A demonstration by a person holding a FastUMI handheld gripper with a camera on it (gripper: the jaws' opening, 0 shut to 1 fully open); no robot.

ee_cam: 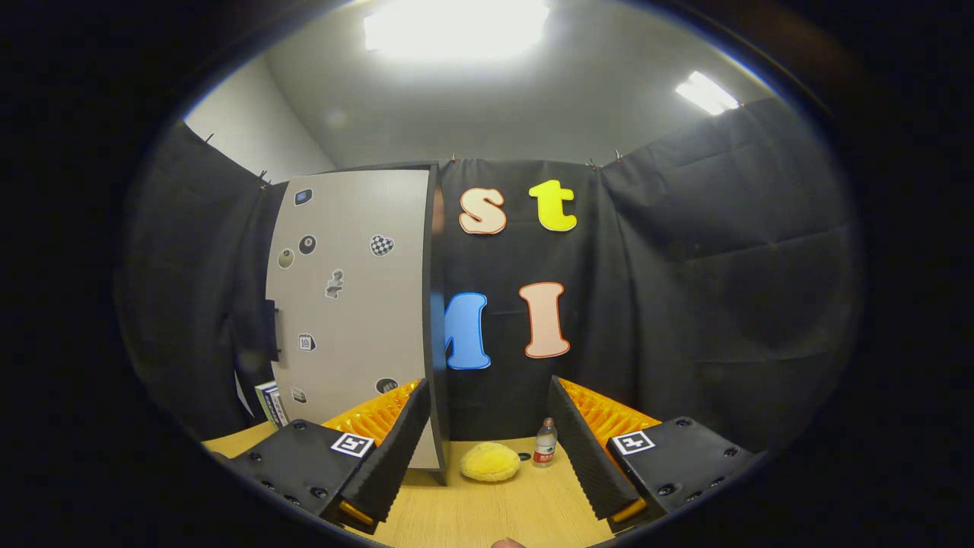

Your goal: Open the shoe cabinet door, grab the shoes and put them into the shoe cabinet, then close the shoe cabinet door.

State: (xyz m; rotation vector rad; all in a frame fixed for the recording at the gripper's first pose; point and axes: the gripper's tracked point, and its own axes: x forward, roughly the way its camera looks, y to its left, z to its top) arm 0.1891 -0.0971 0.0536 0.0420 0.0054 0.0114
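Cabinet door [354,304] beyond open gripper [491,464]

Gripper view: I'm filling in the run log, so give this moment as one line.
tool: open, holding nothing | cabinet door: ahead of left finger, edge between fingers | yellow slipper: on table, beyond fingers

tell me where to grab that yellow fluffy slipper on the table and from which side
The claw is open, with the yellow slipper just ahead between its fingers, toe or heel end facing it. Probably best to pinch the soft domed upper across its narrow width, coming straight forward and low over the table. Keep right of the cabinet door edge, and left of the small bottle beside the slipper.
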